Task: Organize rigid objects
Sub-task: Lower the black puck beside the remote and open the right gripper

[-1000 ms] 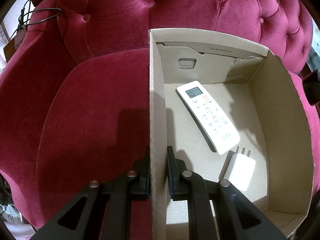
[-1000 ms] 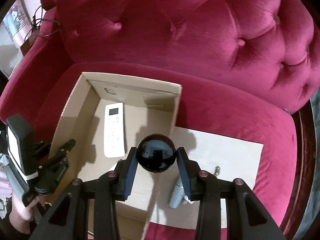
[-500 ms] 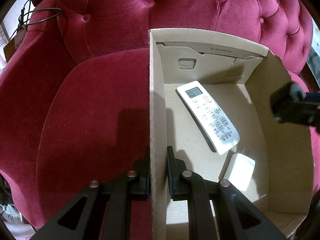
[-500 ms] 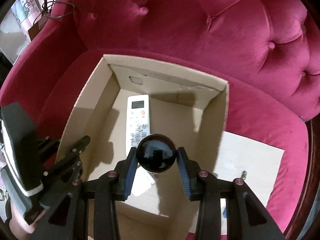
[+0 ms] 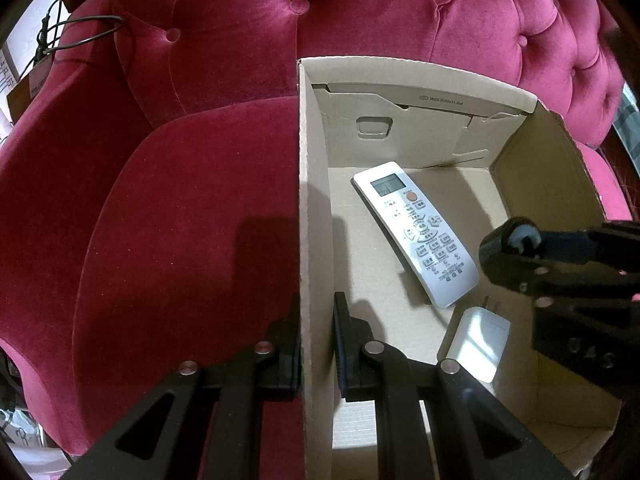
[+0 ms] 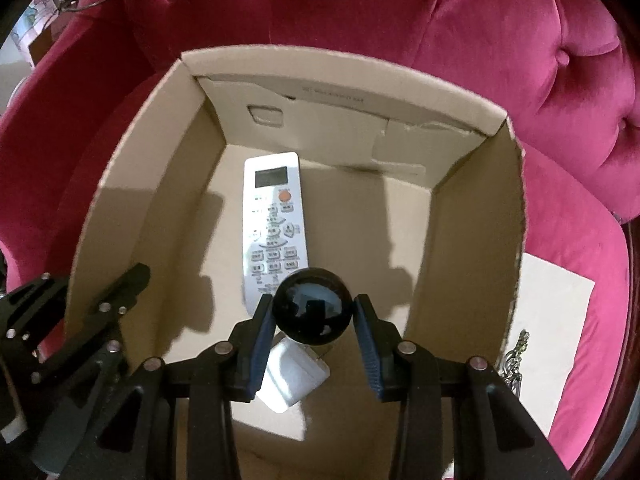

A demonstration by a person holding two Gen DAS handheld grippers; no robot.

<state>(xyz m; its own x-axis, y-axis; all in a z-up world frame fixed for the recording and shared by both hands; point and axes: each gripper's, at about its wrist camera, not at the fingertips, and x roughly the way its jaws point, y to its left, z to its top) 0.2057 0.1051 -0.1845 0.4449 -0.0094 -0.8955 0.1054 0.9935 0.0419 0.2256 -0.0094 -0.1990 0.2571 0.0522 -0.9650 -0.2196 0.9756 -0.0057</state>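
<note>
An open cardboard box (image 5: 316, 200) (image 6: 472, 240) sits on the red sofa seat. A white remote (image 5: 416, 232) (image 6: 274, 228) and a white plug adapter (image 5: 478, 344) (image 6: 294, 374) lie on its floor. My left gripper (image 5: 316, 344) is shut on the box's left wall; it shows at the lower left of the right wrist view (image 6: 120, 292). My right gripper (image 6: 314, 316) is shut on a glossy black ball (image 6: 313, 305) and holds it inside the box above the adapter. It enters the left wrist view from the right (image 5: 504, 252).
The tufted red sofa back (image 5: 360, 20) rises behind the box. A flat cardboard sheet (image 6: 552, 320) with a metal chain (image 6: 516, 356) lies on the seat right of the box. A black cable (image 5: 80, 28) hangs over the left armrest.
My right gripper has carried the black ball left and down, from above the box's right wall into the box over the adapter. My left gripper has kept its hold on the wall.
</note>
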